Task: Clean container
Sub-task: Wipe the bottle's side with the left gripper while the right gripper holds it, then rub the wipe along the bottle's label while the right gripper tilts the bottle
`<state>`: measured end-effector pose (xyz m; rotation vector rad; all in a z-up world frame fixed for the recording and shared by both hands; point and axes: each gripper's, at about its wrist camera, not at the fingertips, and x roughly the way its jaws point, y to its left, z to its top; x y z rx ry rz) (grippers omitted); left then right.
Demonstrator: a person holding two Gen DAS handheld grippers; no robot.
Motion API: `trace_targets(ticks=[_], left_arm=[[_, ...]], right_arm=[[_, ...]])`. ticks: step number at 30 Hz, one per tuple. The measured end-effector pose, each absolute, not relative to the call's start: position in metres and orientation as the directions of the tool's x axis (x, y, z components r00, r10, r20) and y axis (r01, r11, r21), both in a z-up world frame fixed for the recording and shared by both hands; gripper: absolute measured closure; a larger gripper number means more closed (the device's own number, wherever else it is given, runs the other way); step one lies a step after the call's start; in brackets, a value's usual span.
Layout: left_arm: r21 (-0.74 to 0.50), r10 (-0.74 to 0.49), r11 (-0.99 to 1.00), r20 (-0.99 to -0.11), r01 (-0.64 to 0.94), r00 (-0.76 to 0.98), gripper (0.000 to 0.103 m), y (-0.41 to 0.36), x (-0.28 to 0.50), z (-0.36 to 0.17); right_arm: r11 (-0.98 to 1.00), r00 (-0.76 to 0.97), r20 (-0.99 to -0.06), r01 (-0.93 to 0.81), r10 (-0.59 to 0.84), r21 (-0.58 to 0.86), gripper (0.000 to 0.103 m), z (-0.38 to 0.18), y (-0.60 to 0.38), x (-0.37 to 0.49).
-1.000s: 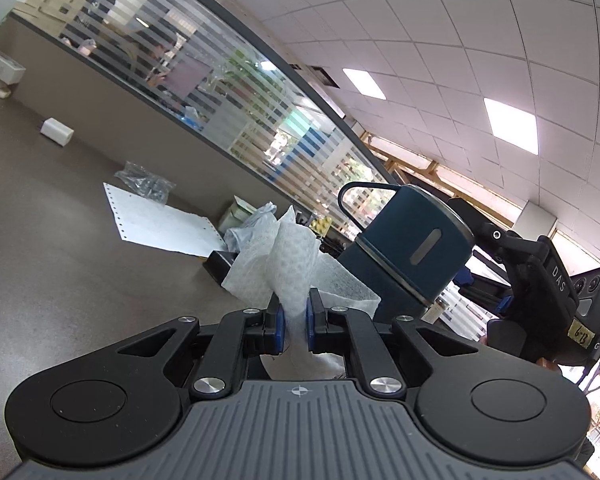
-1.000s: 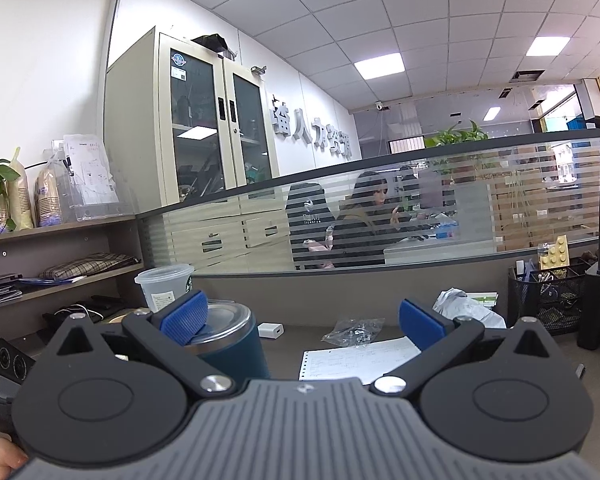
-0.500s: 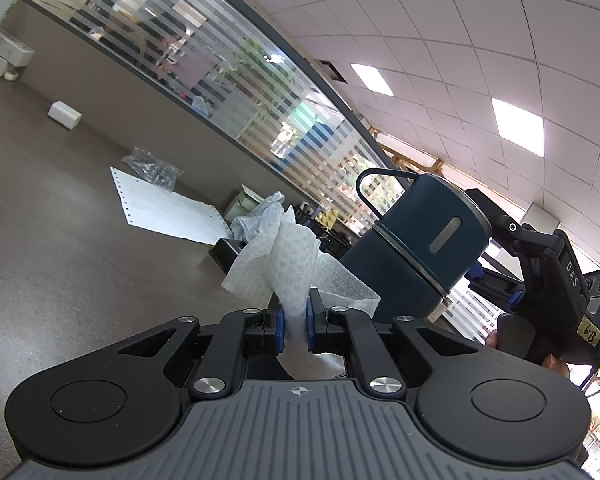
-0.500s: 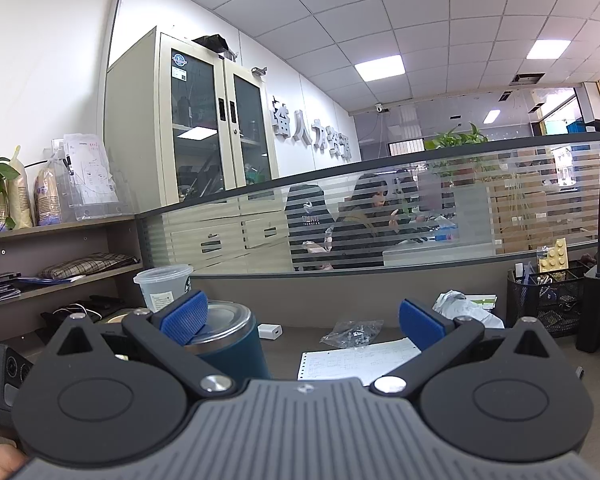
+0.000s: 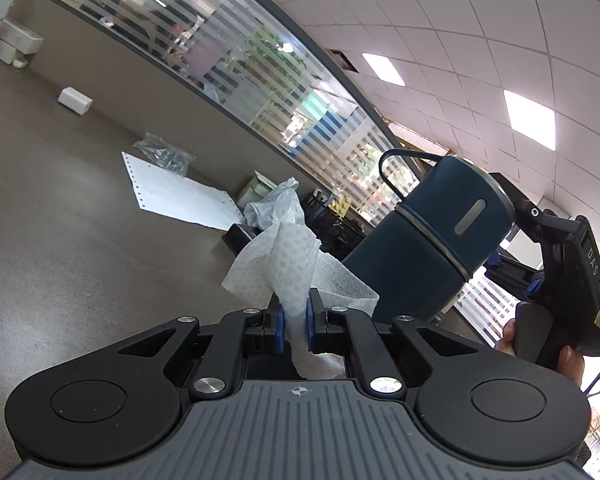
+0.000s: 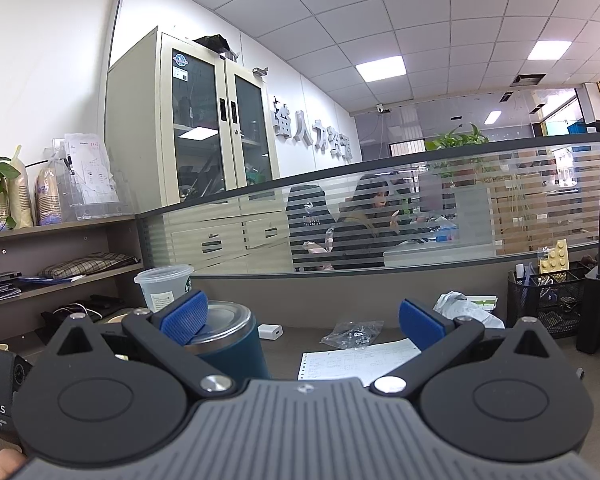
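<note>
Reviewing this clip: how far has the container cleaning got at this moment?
Done: the left gripper has its jaws shut on a white wipe, ready for use. In hand: the dark blue container stands lidded on the desk beside the wipe; contact between them can't be judged. The right gripper is open, gripping nothing. Left: the wiping itself; no cleaned area shows.

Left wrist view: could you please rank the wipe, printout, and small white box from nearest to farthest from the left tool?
1. Wipe, pinched in the left tool.
2. Printout, flat on the desk, ahead-left.
3. White box, far left near the partition.
</note>
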<state>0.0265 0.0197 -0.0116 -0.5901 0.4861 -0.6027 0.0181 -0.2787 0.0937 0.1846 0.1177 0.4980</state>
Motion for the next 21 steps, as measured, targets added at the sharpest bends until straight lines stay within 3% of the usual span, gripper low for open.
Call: trace_targets(ticks=[12, 21], left_arm=[[-0.645, -0.637, 0.682, -0.293, 0.345, 0.713, 0.091, 0.019, 0.033, -0.023], [-0.638, -0.65, 0.663, -0.233, 0.391, 0.723, 0.091, 0.022, 0.019, -0.004]], right_arm=[[0.861, 0.871, -0.065, -0.466, 0.487, 0.206, 0.0, 0.094, -0.279, 0.017], [0.86, 0.87, -0.064, -0.468, 0.488, 0.204, 0.0, 0.094, -0.279, 0.017]])
